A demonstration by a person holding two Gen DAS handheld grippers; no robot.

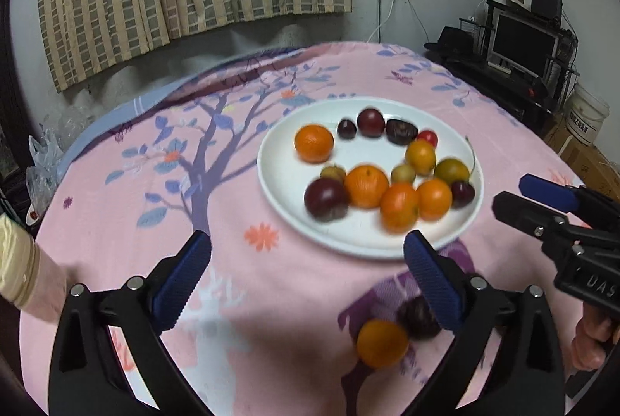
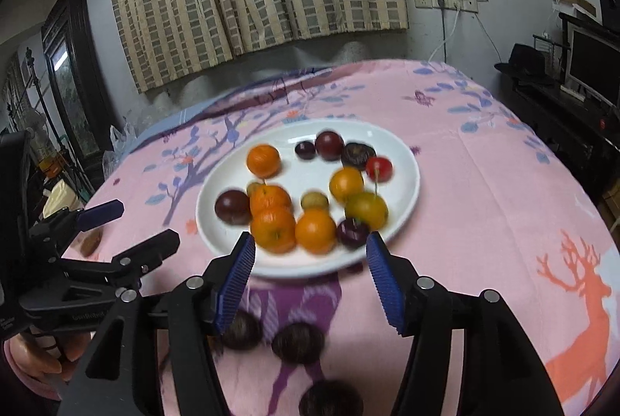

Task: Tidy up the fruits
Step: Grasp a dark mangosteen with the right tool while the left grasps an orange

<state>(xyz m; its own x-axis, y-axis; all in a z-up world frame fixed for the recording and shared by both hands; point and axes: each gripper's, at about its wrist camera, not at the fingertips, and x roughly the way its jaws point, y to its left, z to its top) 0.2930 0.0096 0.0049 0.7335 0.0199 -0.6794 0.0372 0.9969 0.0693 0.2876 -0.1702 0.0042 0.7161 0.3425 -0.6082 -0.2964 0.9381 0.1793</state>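
The left gripper (image 1: pixel 308 253) has its jaws wide apart, and nothing is between the blue pads. Below and inside its right finger, an orange (image 1: pixel 381 343) and a dark plum (image 1: pixel 420 317) lie on the pink tablecloth (image 1: pixel 128 222), touching each other and apart from the pads. The white plate (image 1: pixel 279 179) stands further forward on the cloth, with its near rim just behind the right fingertip. On it lie several oranges, dark plums, small yellow-green fruits and red cherries, most of them in a group at the near side.

The right gripper (image 2: pixel 310 255) has its jaws partly open, and they grip nothing. Its tips stand over the near rim of the plate. Under its fingers, three dark plums (image 2: pixel 297 342) lie on the cloth, near to each other and apart from the pads.
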